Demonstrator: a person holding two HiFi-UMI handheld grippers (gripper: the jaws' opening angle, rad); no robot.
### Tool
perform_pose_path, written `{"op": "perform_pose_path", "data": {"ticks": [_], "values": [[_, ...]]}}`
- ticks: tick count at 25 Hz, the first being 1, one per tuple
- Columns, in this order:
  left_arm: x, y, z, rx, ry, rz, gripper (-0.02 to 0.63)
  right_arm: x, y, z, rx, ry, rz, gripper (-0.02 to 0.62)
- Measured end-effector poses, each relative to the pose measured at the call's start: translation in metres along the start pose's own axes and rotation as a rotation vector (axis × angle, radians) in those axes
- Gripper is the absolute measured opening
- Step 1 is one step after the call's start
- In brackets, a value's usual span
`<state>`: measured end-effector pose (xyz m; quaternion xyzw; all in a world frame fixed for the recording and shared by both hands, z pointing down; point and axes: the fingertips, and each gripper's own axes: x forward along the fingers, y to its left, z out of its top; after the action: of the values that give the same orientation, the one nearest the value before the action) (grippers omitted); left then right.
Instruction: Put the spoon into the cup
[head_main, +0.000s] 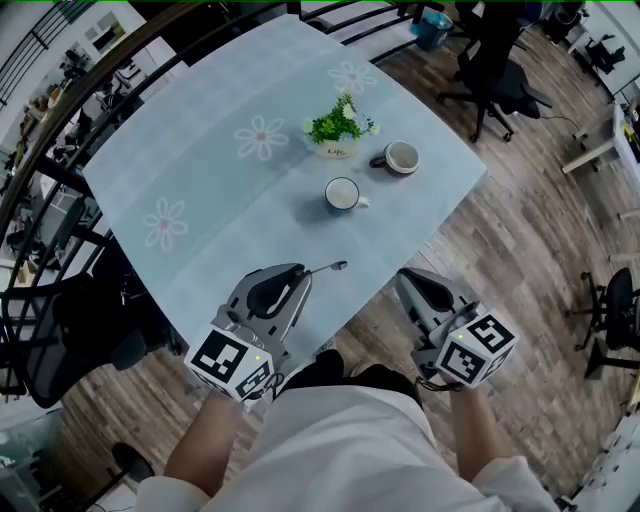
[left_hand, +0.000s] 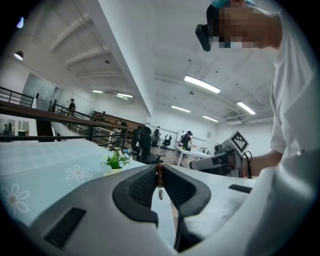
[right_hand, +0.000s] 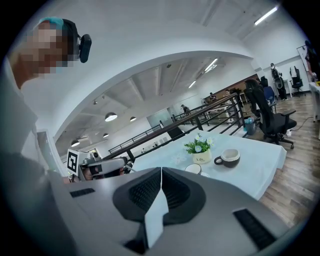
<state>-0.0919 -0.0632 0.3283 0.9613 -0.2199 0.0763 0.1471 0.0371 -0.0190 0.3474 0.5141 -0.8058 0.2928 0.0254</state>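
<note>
Our left tongs (head_main: 303, 272) are nearly closed and clamp the handle of the spoon (head_main: 328, 267), which sticks out level past the jaw tips with its bowl pointing towards the cups. In the left gripper view the jaws press on the brown handle from both sides. Our right tongs (head_main: 405, 278) are closed, jaw against jaw, with nothing between them. They hang beside the table's near edge, over the wooden floor. The left tongs sit over the near corner of the table (head_main: 200, 150), which wears a pale blue cloth printed with daisies. Beyond the spoon, well apart from it, stands a white cup (head_main: 342, 194) with a blue rim, its handle turned right and its inside showing bare white. Farther on and to the right stands a dark cup (head_main: 401, 157) with a pale inside, also bare as far as we can see. Just left of that one, a small pot (head_main: 337, 148) holds a green plant (head_main: 338, 122) with white flowers.
</note>
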Motion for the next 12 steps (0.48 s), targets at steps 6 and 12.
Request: {"op": "perform_pose_path", "data": {"ticks": [6,12], "values": [[0.001,0.013,0.005,-0.005,-0.003,0.022,0.054,0.012,-0.001,0.008,-0.003,0.005,0.013,0.025],[0.011,0.023,0.011,0.0,-0.001,0.056,0.054,0.022,-0.014,0.02,-0.02,0.009,0.034,0.025]]}}
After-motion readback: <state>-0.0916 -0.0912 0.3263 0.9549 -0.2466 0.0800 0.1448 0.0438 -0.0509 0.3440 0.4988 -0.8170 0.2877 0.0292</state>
